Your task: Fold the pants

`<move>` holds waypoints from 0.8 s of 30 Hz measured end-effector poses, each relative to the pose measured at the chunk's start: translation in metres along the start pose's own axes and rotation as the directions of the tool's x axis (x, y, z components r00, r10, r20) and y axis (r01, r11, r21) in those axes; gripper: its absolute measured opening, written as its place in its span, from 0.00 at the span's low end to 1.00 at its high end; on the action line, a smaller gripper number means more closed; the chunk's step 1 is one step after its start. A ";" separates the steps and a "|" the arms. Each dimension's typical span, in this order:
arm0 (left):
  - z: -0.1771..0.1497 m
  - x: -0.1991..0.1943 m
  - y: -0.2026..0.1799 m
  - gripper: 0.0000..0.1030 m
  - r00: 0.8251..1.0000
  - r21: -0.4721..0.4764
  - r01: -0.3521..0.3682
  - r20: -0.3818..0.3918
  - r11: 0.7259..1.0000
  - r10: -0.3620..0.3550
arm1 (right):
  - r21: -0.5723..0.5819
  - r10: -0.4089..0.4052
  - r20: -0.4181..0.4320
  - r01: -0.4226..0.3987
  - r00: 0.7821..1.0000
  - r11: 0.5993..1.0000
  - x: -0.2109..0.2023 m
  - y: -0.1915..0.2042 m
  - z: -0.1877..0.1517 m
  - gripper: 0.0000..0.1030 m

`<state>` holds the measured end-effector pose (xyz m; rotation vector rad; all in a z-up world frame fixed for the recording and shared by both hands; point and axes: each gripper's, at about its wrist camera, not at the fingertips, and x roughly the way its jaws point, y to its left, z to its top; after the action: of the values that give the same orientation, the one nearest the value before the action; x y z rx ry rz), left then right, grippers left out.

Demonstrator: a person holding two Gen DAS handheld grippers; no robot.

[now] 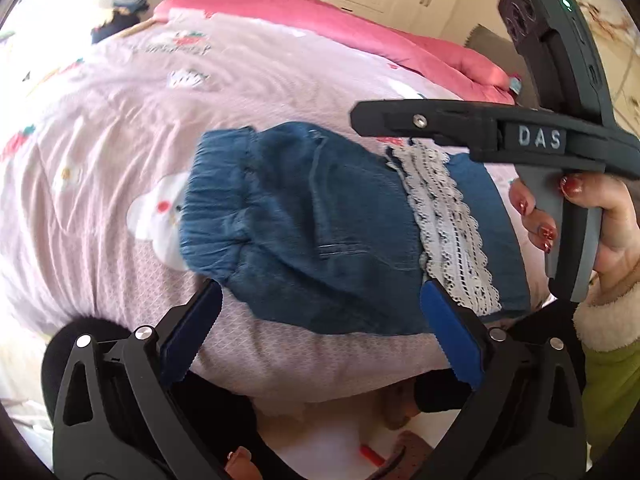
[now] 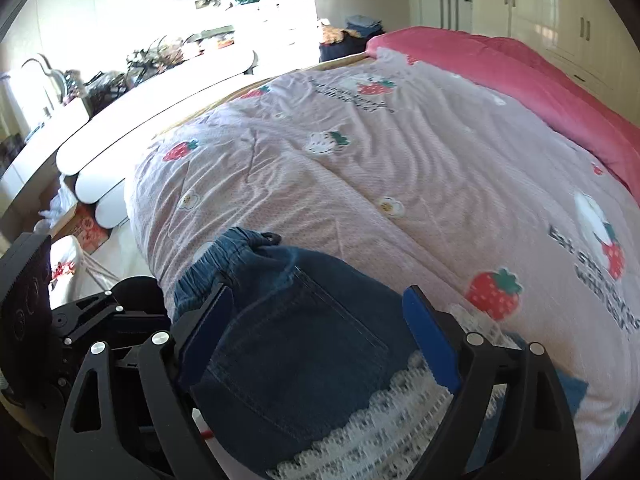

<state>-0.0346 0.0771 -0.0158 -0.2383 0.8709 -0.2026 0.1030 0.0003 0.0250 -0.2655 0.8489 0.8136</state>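
A pair of blue denim pants with a white lace band lies folded into a compact bundle on the pink strawberry-print quilt near the bed's front edge. My left gripper is open and empty, hovering just short of the bundle's near edge. My right gripper is open and empty, its blue pads straddling the pants from above, with the lace band below it. The right gripper's body shows in the left wrist view over the bundle's right end.
A bright pink blanket lies along the bed's far side. White wardrobes stand behind it. A white bench and a cluttered dresser stand beyond the bed's left side. The floor lies below the bed edge.
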 end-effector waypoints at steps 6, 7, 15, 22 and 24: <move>-0.001 0.004 0.018 0.91 0.999 -0.083 0.048 -0.008 0.995 -0.049 | -0.067 0.096 -0.108 -0.103 0.990 0.992 0.043 0.015 0.029 0.84; -0.001 0.005 0.019 0.91 0.999 -0.087 0.051 -0.010 0.995 -0.052 | -0.077 0.106 -0.132 -0.117 0.986 0.990 0.052 0.017 0.033 0.84; -0.004 0.017 0.029 0.91 0.995 -0.142 0.093 -0.029 0.985 -0.098 | 0.019 0.246 -0.294 -0.251 0.924 0.968 0.109 0.015 0.039 0.67; -0.003 0.026 0.044 0.90 0.992 -0.218 0.121 -0.017 0.969 -0.127 | 0.114 0.351 -0.228 -0.334 0.908 0.936 0.093 -0.001 0.035 0.31; -0.001 0.029 0.049 0.91 0.989 -0.249 0.144 -0.009 0.958 -0.151 | 0.105 0.376 -0.178 -0.363 0.909 0.926 0.073 -0.006 0.036 0.30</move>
<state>-0.0134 0.1162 -0.0519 -0.5361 0.9068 -0.2360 0.1562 0.0533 -0.0072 -0.1226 1.1316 1.1222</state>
